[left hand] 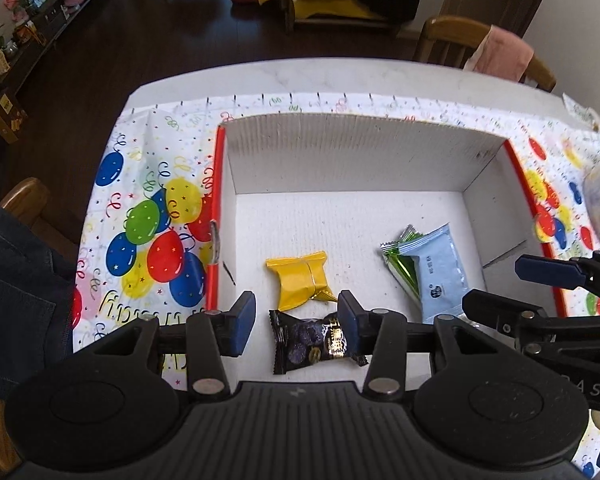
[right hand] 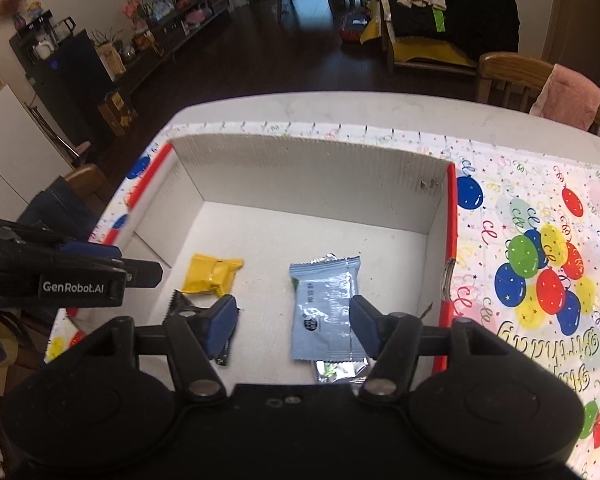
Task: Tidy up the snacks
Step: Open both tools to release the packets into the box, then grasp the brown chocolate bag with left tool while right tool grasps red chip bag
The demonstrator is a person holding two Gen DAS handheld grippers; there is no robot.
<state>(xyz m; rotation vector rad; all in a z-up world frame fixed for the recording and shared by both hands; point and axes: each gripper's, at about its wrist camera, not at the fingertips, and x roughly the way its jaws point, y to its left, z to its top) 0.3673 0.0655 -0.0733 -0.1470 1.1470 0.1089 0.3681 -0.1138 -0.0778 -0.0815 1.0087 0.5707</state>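
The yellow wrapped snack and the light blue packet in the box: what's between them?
Nothing: only bare white box floor separates the yellow wrapped snack from the light blue packet, clearest in the right wrist view.

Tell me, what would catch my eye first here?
Probably the bright balloon tablecloth spread under a shallow white box with red edges. In the box lie a few snacks: a yellow packet, a black one nearer the camera, and a pale blue one on the right. Two black grippers with blue pads, left and right, hang over them, jaws apart.
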